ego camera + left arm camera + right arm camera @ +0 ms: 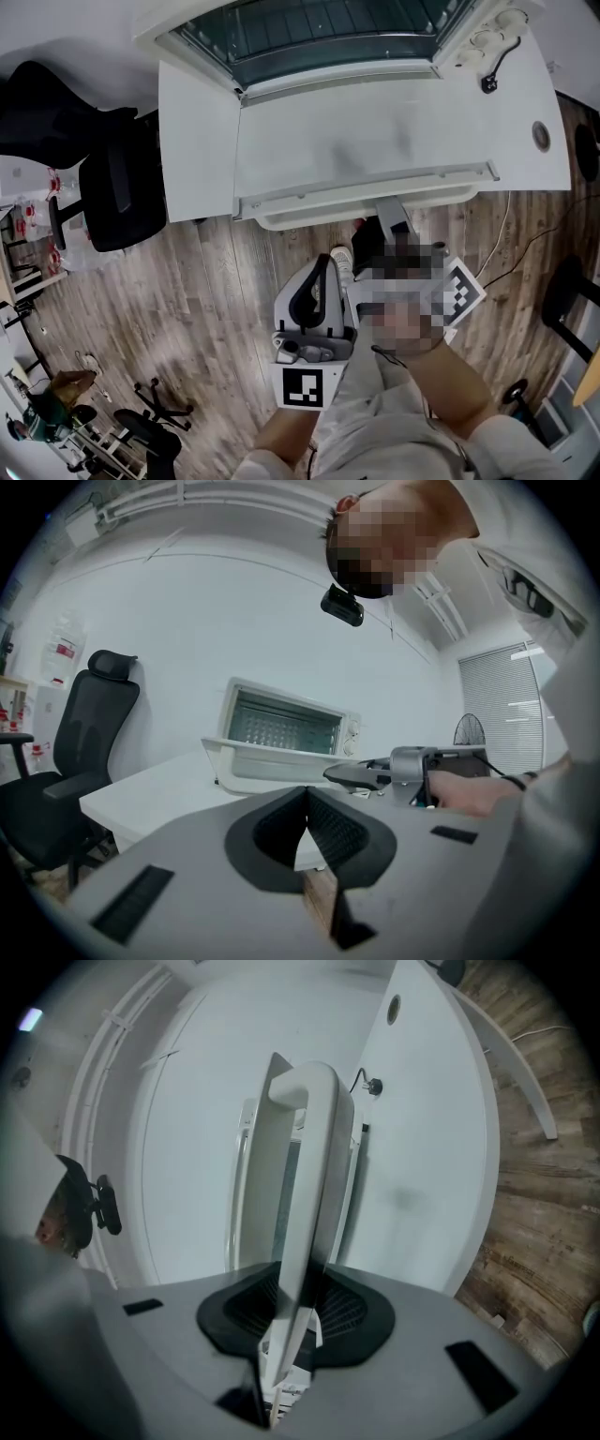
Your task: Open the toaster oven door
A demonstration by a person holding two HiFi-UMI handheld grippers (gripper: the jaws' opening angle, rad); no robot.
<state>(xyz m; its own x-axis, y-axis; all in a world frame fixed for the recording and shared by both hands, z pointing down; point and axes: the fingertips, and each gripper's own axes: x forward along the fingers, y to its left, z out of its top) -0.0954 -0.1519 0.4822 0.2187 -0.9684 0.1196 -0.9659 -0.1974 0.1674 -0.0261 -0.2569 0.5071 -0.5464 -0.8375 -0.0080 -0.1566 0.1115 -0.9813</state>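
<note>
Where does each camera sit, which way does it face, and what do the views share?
Head view: on the person's head, facing steeply down at the toaster oven and its open door; arms, left gripper and right gripper show.
Left gripper view: on the left gripper, looking across the table at the toaster oven; its shut jaws and a hand show.
Right gripper view: on the right gripper, looking along jaws clamped on the door handle.
Shared: the door in all three; the right gripper in head and left gripper views.
</note>
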